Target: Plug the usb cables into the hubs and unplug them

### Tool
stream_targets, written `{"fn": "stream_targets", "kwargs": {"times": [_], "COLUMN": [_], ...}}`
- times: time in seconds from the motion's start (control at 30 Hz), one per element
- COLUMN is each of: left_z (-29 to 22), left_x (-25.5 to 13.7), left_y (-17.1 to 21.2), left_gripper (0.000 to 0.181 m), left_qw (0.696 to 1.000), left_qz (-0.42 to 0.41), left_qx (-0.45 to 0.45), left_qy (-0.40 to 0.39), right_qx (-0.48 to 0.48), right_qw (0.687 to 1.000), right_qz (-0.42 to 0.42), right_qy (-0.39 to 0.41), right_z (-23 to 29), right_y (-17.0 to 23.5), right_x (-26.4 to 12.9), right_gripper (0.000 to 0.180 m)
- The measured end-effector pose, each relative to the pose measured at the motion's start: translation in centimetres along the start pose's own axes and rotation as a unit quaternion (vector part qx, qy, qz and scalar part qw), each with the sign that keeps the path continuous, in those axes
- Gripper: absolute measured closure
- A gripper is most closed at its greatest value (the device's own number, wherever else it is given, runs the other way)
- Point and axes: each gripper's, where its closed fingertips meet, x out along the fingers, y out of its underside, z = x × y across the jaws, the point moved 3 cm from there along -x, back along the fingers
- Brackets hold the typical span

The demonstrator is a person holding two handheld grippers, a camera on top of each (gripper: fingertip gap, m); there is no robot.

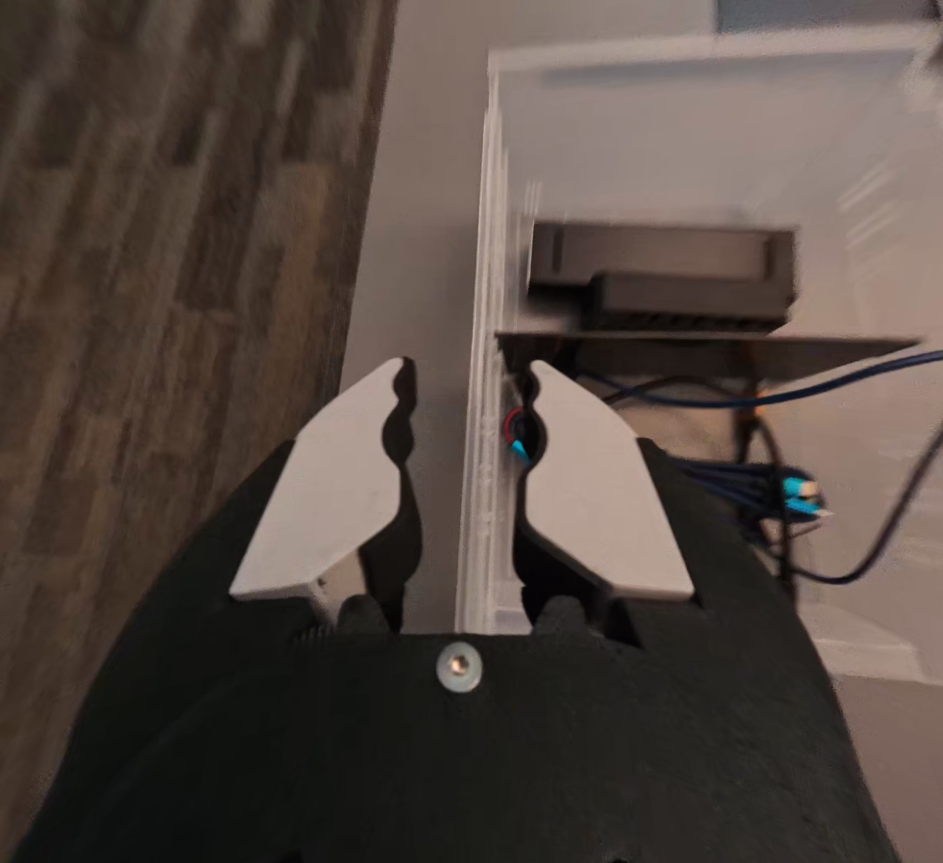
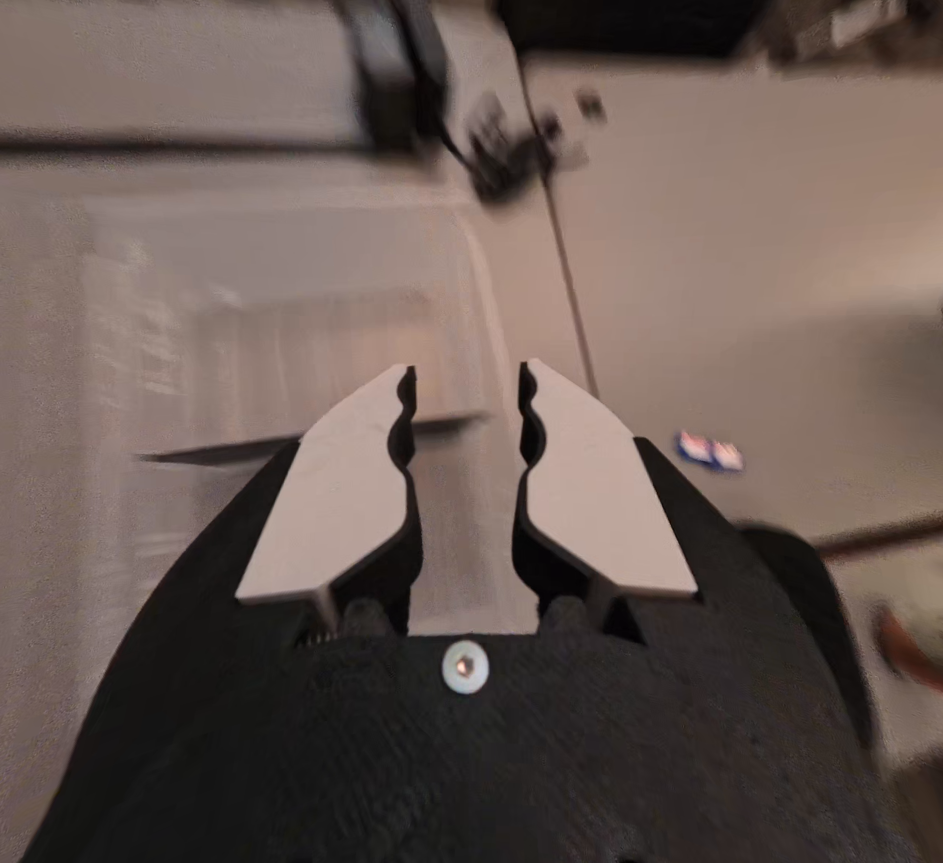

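Cables beyond clear panel edge, grippers agape.

Two dark grey hubs, stacked one on the other inside a clear box, on a dark shelf. Below the shelf, dark blue usb cables bundled together, with cyan plugs free and unplugged. One more cyan plug just beside the box wall.

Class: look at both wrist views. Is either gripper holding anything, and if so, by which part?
Nothing is held. The left gripper and the right gripper are both open, with only background between their fingers. The blue USB cables lie untouched.
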Motion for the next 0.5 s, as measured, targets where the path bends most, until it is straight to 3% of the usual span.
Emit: {"fn": "stream_targets", "kwargs": {"times": [0.03,0.1,0.17,0.23,0.37,0.5], "left_z": [-0.7,-3.0,-5.8,-8.4,-12.4,-15.2], "left_x": [-1.5,-4.3,-6.8,-8.6,-10.6,-12.4], "left_y": [-0.9,-2.4,-3.2,-3.5,-2.4,-1.0], "left_gripper": [0.132,0.12,0.108,0.104,0.087,0.083], "left_qw": [0.999,0.993,0.982,0.972,0.97,0.967], "left_qz": [-0.039,-0.101,-0.151,-0.181,-0.166,-0.163], "left_qx": [-0.011,-0.034,-0.051,-0.053,-0.031,-0.003], "left_qy": [0.01,0.055,0.102,0.139,0.177,0.195], "right_qx": [0.006,0.019,-0.007,-0.041,-0.036,-0.063], "right_qw": [0.997,0.98,0.967,0.965,0.966,0.978], "right_qz": [-0.061,-0.107,-0.1,-0.108,-0.094,-0.015], "right_qy": [-0.045,-0.168,-0.235,-0.237,-0.238,-0.2], "right_z": [3.4,11.3,18.6,23.7,30.4,34.4], "right_y": [-1.4,-2.2,-1.1,0.2,3.0,6.7], "right_x": [-2.1,-5.1,-6.0,-5.1,-1.3,3.7], "right_gripper": [0.136,0.123,0.108,0.105,0.1,0.092]}}
